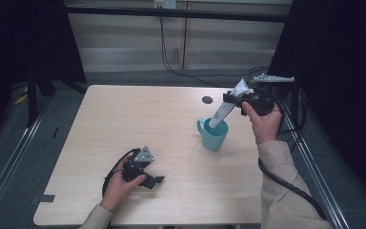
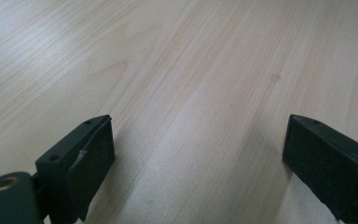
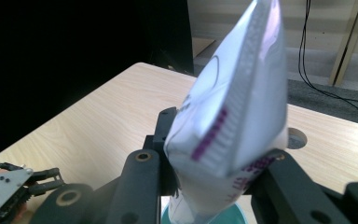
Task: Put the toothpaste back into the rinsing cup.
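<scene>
A white tube with purple print [image 1: 226, 106] [image 3: 233, 116] stands tilted, its lower end inside a teal mug [image 1: 214, 134] [image 3: 200, 217] right of the table's middle. My right gripper [image 1: 236, 101] [image 3: 214, 163] is shut on the tube's upper part, with the crimped flat end sticking up above the jaws. At the front left, my left gripper [image 1: 153, 180] [image 2: 198, 163] lies low over the bare wood, jaws open with nothing between them. It also appears far off as the left gripper [image 3: 9, 189] in the right gripper view.
The light wooden table [image 1: 138, 119] has a round cable hole [image 1: 207, 100] behind the mug. Black curtains flank both sides, and a cable [image 1: 286, 181] trails from the right gripper off the table's right edge.
</scene>
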